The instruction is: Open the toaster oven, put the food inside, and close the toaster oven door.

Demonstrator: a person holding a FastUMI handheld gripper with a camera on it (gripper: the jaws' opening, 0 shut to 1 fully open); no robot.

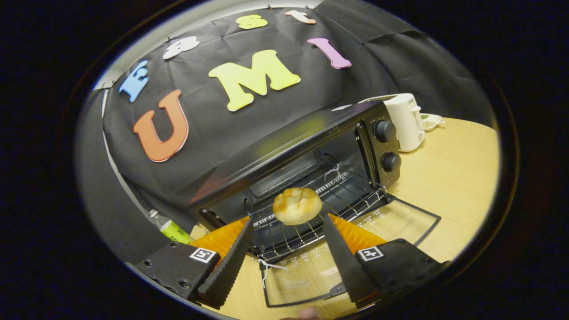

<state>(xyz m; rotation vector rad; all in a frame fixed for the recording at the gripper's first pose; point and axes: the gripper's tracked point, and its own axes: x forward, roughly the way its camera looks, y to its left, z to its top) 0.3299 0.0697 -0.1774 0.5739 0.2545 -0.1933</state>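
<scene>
A black toaster oven [311, 146] stands on the wooden table [453, 178] with its glass door [391, 226] folded down flat toward me. Its wire rack [311, 200] is slid partly out over the door. A round golden bread roll [297, 206] rests on the front part of the rack. My gripper [288, 218] is open, its fingers [231, 262] spread on either side of the roll just short of it. Neither finger presses on the roll. Two black knobs [386, 131] sit on the oven's right panel.
A white appliance [405, 121] stands behind the oven on the right, with a small white dish [432, 121] beside it. A green object [175, 231] lies at the oven's left front corner. Black cloth walls the booth behind the oven.
</scene>
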